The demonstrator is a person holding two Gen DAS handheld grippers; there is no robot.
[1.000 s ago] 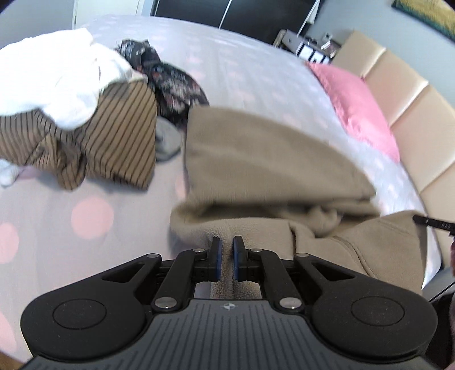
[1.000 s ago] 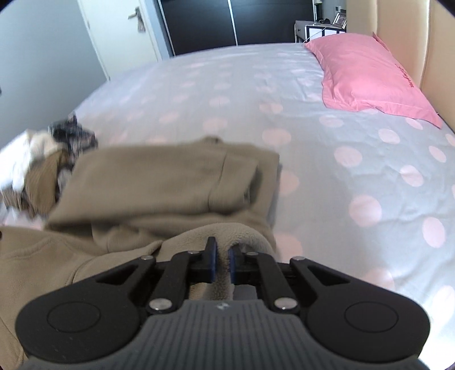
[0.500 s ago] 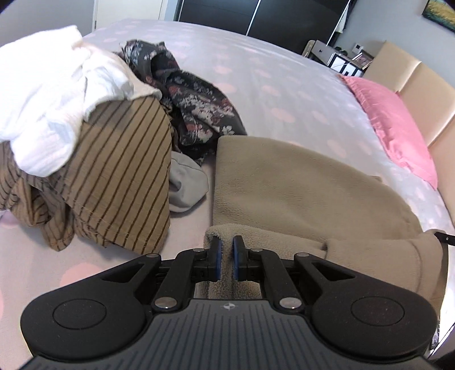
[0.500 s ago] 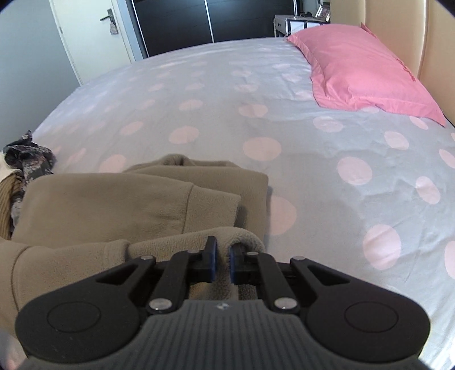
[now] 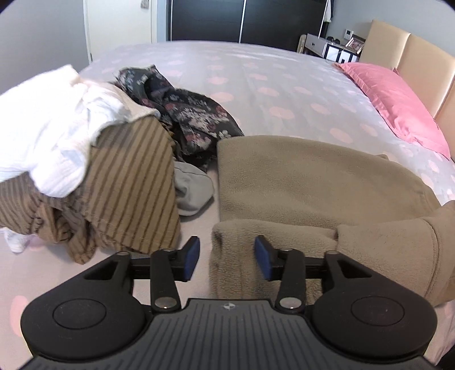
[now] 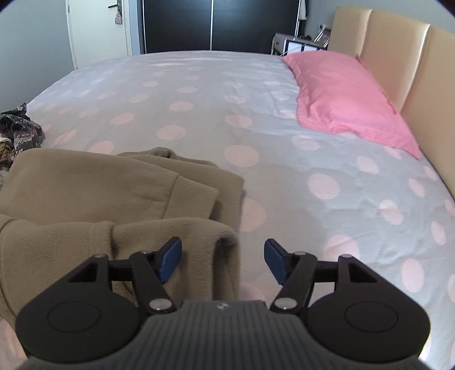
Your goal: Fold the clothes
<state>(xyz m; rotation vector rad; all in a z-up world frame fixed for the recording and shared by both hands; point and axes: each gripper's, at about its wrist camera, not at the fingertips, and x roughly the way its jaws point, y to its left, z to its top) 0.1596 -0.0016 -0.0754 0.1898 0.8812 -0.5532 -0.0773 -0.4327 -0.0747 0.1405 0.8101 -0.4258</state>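
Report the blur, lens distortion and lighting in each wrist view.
Left wrist view: sharp at centre, white crumpled garment overexposed, dotted grey bedsheet bulging from the fisheye. Right wrist view: sharp, soft daylight, beige padded headboard bowed at the rim, corners vignetted.

Pretty ordinary bedroom: a big bed (image 6: 199, 94) with a pale grey cover dotted in soft pink, and a pink pillow (image 6: 344, 96) lying up against a padded beige headboard (image 6: 398, 59). The far wall is mostly a dark wardrobe (image 6: 210, 25) with sliding doors, and left of it there's a white door (image 6: 96, 28) with a handle. The walls are light grey. A small bedside unit (image 5: 330, 48) with picture frames sits in the corner. Soft daylight all over.
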